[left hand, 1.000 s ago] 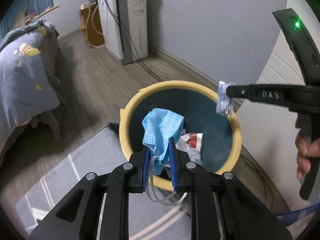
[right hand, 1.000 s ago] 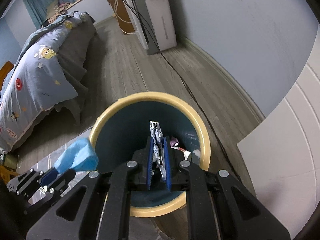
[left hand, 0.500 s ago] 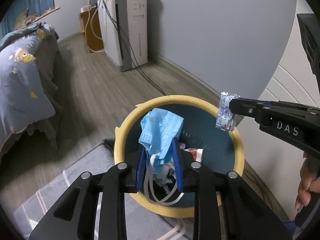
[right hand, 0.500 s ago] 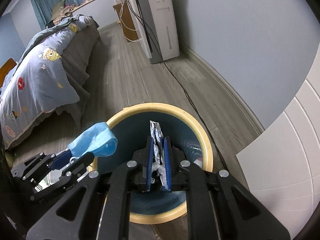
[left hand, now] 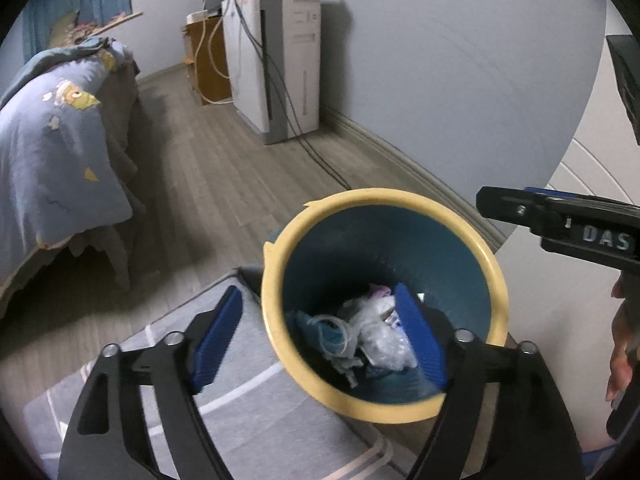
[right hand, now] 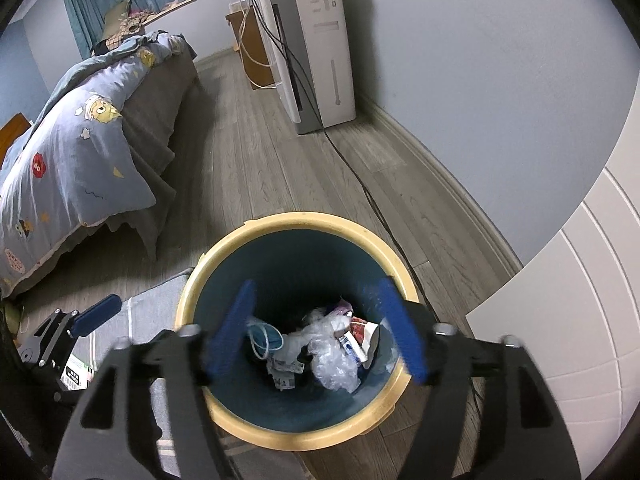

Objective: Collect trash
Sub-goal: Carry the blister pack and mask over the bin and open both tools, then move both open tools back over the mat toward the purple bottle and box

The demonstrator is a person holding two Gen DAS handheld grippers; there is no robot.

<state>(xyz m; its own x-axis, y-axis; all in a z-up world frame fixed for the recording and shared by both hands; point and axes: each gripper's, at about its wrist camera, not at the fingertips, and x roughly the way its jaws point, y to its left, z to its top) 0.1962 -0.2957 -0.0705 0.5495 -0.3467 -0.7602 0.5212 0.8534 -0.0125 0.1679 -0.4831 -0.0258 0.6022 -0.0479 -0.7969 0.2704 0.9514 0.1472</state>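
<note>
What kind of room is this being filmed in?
Most likely a bedroom: a bed with a cartoon-print duvet stands on a wood-plank floor, with blue curtains behind and a bin nearby.

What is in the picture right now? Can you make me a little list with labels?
place: bedroom with wood floor
bin: trash bin with yellow rim and dark blue inside, on the floor
inside bin: blue face mask, clear crumpled plastic, small wrappers
left gripper: open, holding nothing, above the bin
right gripper: open, holding nothing, above the bin
nearby: bed, grey rug, white appliance by the wall
</note>
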